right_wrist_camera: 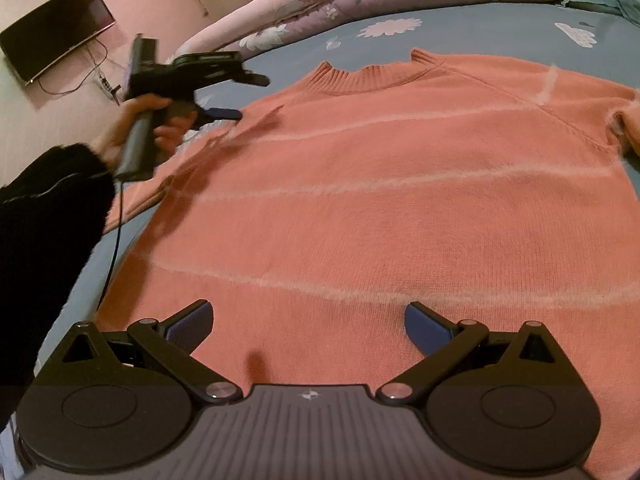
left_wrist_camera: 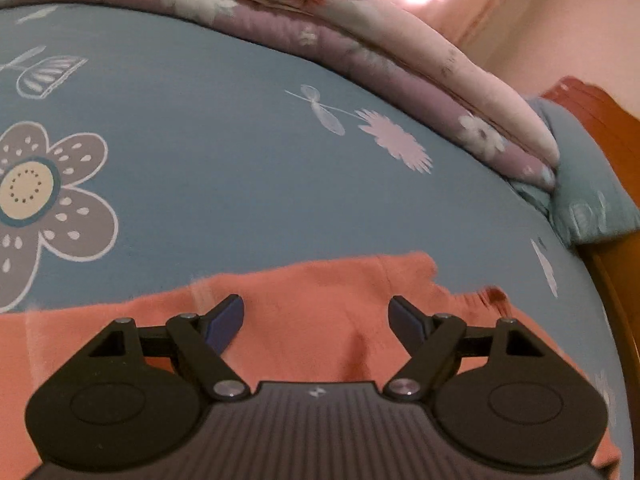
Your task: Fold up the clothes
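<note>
On floral blue bedsheet [right_wrist_camera: 480, 28]: orange striped sweater [right_wrist_camera: 380, 200] spread flat; left gripper [left_wrist_camera: 316, 320] above its shoulder, right gripper [right_wrist_camera: 308, 320] above hem, both jaws apart.

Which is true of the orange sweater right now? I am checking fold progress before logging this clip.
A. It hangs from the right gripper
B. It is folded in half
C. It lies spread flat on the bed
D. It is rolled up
C: the orange sweater lies spread flat on the blue floral bedsheet, collar and body unfolded, with both grippers open and holding nothing.
</note>
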`<control>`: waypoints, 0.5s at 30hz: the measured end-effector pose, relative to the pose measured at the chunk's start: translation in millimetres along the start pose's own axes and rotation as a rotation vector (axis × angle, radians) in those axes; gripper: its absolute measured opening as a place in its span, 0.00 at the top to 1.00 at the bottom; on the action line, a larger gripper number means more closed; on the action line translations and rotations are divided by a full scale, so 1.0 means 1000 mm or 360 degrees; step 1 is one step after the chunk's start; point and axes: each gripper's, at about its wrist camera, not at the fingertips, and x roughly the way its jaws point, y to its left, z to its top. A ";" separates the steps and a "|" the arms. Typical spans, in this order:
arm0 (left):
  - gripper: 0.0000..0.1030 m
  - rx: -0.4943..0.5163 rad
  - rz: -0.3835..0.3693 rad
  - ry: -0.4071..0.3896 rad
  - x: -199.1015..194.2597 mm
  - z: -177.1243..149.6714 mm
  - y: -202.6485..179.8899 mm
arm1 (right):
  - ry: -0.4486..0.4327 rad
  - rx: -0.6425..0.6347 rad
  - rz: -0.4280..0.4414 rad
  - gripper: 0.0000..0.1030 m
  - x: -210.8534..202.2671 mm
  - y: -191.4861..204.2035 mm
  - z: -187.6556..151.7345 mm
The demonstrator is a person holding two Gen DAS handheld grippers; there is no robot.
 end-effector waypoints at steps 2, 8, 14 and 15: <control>0.23 -0.0015 0.0019 -0.0010 0.006 0.001 0.002 | 0.0007 -0.0006 -0.0002 0.00 0.000 0.001 0.000; 0.26 0.0043 0.0025 -0.0011 0.010 -0.005 -0.014 | 0.0005 -0.0010 -0.0015 0.00 0.000 0.002 -0.002; 0.22 0.0100 0.0031 -0.0011 0.013 -0.011 -0.031 | -0.0003 -0.0012 -0.0025 0.00 0.001 0.004 -0.003; 0.22 0.0110 0.0032 -0.0011 0.014 -0.012 -0.033 | -0.0002 -0.0014 -0.0026 0.00 0.001 0.004 -0.003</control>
